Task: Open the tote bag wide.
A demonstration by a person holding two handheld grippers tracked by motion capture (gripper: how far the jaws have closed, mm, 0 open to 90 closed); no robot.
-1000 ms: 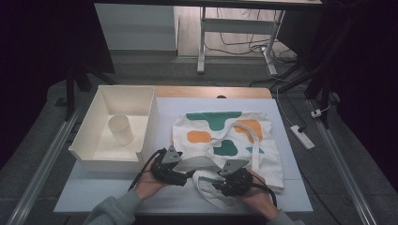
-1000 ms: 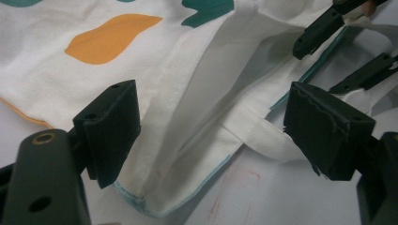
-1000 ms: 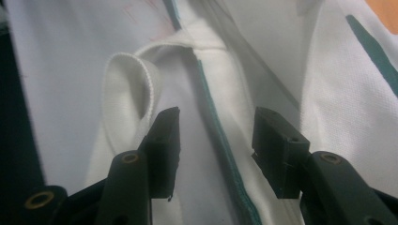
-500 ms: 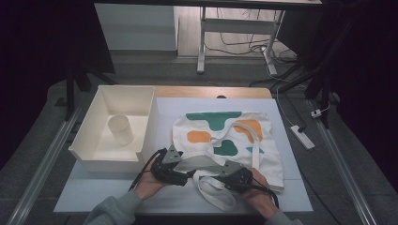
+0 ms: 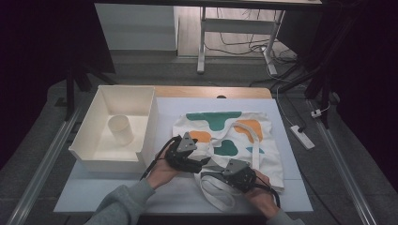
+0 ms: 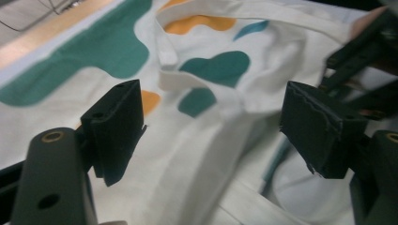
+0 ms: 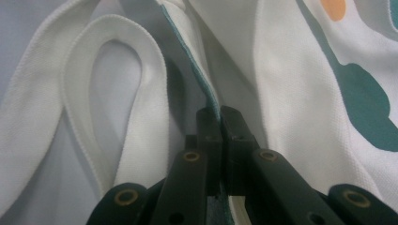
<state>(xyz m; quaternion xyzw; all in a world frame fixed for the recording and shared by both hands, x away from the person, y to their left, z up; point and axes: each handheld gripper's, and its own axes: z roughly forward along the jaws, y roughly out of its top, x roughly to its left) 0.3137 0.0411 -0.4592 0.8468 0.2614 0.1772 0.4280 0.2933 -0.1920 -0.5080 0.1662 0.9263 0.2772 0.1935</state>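
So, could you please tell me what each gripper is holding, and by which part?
The right gripper pinches the tote bag by its near opening edge; the left gripper holds nothing.

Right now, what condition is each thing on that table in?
Tote bag: lying flat, its near edge bunched and pinched.
Handle strap: loose, looped on the table.
Right gripper: fingers have just been closing, now shut on the bag's edge.
Left gripper: fingers open above the bag, gripping nothing.
White bin: upright, open-topped.
Cup: standing upright inside the bin.
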